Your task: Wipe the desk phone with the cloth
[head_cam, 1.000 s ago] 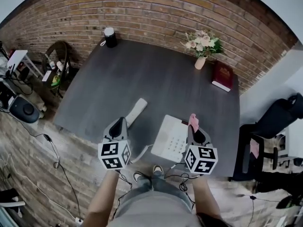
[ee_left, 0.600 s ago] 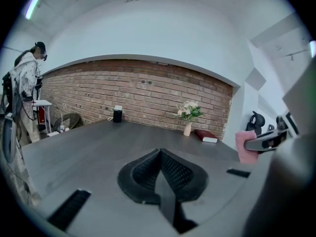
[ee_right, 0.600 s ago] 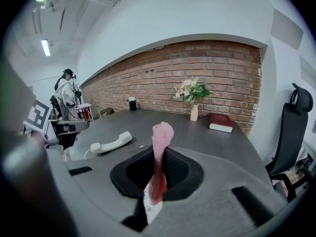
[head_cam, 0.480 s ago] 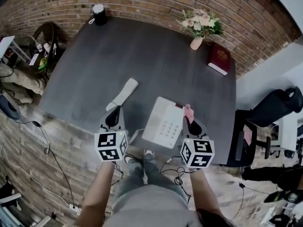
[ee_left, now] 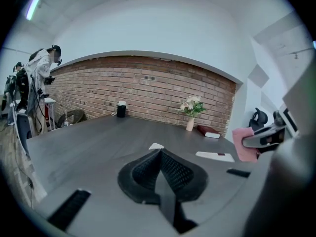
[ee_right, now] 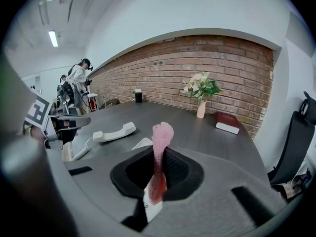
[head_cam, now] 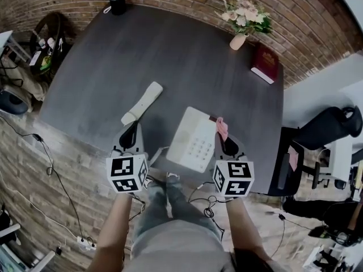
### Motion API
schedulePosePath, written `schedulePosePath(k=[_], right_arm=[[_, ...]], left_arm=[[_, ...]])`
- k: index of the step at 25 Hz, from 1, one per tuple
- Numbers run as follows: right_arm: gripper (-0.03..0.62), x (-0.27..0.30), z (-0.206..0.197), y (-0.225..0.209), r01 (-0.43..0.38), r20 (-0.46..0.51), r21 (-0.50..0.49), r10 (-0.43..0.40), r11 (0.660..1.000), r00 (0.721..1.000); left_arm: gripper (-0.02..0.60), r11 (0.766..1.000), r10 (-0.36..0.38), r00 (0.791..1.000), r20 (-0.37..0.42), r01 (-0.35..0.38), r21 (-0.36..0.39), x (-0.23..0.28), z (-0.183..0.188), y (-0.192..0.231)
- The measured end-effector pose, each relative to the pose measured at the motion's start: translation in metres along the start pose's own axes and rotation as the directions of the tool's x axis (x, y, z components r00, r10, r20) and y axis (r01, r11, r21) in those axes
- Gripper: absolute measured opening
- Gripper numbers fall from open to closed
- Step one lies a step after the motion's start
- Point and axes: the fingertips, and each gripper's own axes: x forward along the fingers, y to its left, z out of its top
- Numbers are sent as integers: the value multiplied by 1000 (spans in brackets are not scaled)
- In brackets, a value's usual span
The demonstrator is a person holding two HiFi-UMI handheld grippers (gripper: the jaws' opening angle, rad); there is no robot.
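Observation:
The white desk phone base lies near the front edge of the dark table. Its handset lies off the cradle to the left, joined by a cord. My right gripper sits at the base's right edge, shut on a pink cloth that sticks up between its jaws. The handset shows to its left. My left gripper hovers just in front of the handset's near end, shut with nothing in it. Past it lie the handset tip and the base.
A vase of flowers and a red book stand at the table's far right. A black cup is at the far left corner. A black office chair stands right of the table. People stand far off on the left.
The head view has shifted a little. Both grippers stay near the table's front edge beside the phone, and the right one still holds the cloth.

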Motion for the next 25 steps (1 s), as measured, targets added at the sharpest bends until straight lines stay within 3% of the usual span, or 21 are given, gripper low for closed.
schedulePosePath(k=[5, 14, 20, 25], right_arm=[[23, 13, 4, 4, -12, -29, -111, 9, 994, 1000], [23, 39, 6, 23, -52, -109, -316, 18, 947, 994], [23, 54, 12, 38, -72, -139, -468, 8, 881, 990], [23, 65, 14, 45, -88, -195, -596, -37, 798, 980]], left_arm=[[5, 1000, 21, 1000, 5, -21, -8, -2, -11, 9], [5, 995, 63, 998, -15, -64, -77, -10, -31, 34], [5, 989, 109, 994, -11, -109, -99, -16, -33, 57], [5, 983, 148, 989, -11, -148, -108, -29, -36, 74]])
